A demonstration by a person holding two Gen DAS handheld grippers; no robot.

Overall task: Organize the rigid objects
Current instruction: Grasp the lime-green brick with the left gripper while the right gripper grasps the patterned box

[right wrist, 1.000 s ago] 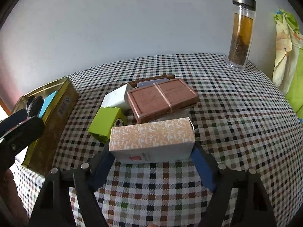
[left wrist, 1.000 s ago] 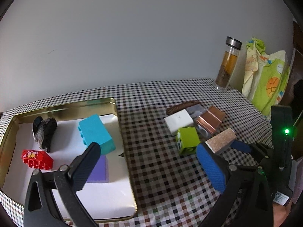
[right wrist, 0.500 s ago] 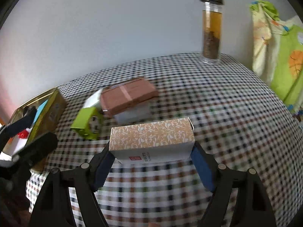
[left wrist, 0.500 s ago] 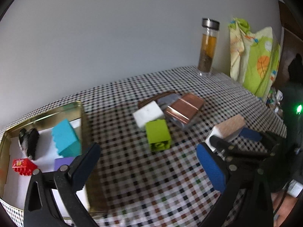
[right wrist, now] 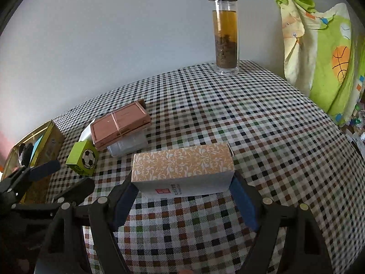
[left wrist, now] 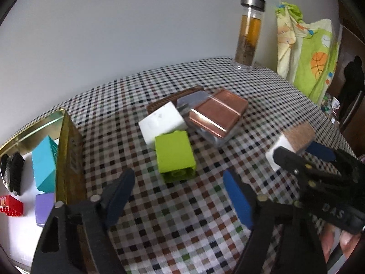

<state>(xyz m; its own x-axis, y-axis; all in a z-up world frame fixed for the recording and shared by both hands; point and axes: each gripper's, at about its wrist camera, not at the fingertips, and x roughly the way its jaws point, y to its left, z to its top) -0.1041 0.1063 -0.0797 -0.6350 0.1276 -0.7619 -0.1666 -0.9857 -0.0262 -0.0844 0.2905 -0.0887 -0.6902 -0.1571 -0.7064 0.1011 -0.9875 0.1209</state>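
My left gripper (left wrist: 176, 187) hovers low over the checked cloth, its jaws closing with nothing pressed between them. A lime green block (left wrist: 174, 153) lies just beyond its fingertips. Behind the block sit a white block (left wrist: 162, 121) and a copper-brown box (left wrist: 219, 111) on a clear case. My right gripper (right wrist: 182, 189) is shut on an orange patterned box (right wrist: 182, 164), held above the cloth. A gold tin tray (left wrist: 66, 137) at the left holds a teal block (left wrist: 44, 162), a purple block (left wrist: 44, 207), a red brick (left wrist: 10, 205) and a black clip (left wrist: 13, 173).
A glass tea bottle (right wrist: 224, 34) stands at the table's far edge by the wall. A green and yellow cloth (right wrist: 319, 52) hangs at the right. The checked tablecloth (right wrist: 262, 125) is bare between the bottle and the held box.
The left gripper has swung right from over the tray toward the green block and its jaws have narrowed. The right gripper has carried the patterned box rightward, away from the pile.
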